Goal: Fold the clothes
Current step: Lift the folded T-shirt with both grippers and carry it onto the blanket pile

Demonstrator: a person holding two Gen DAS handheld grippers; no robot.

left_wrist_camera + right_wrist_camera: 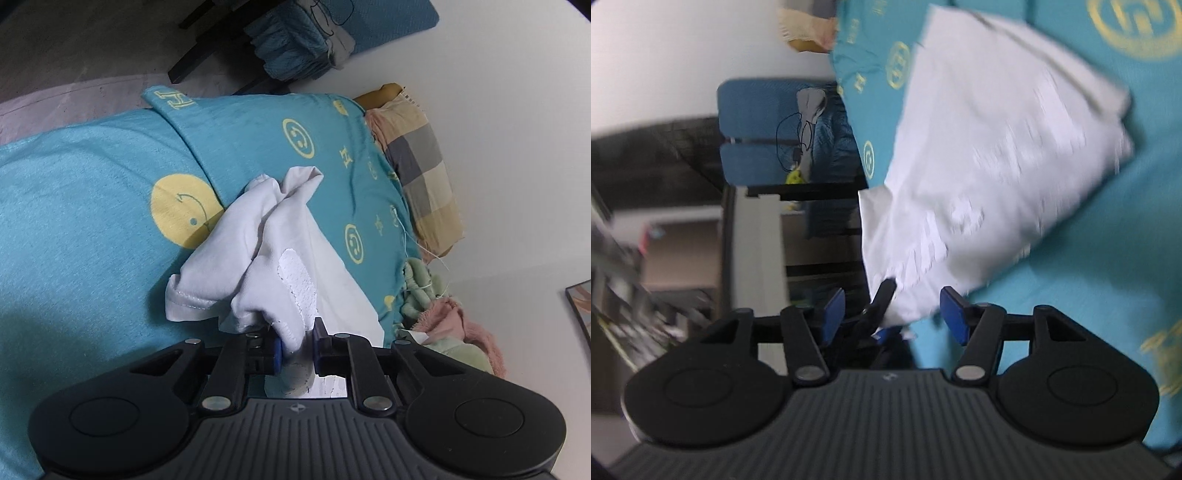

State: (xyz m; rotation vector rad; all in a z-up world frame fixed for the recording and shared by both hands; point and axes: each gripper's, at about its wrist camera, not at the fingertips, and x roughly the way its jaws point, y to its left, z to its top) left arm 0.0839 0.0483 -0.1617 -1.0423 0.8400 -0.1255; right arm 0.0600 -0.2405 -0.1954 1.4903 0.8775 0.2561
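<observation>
Where pads pinch, white garment [273, 251] betw. left hand-held gripper [297, 349] fingers.

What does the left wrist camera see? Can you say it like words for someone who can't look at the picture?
The left gripper pinches a crumpled white garment between its fingers, over a teal bedsheet printed with yellow smiley faces. A teal patterned pillow lies beyond, and a checked cloth lies by the white wall.

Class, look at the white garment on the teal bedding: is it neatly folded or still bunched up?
Still bunched. The white garment lies crumpled, hem twisted, on the teal bedding, its edge pinched in the left gripper.
</observation>
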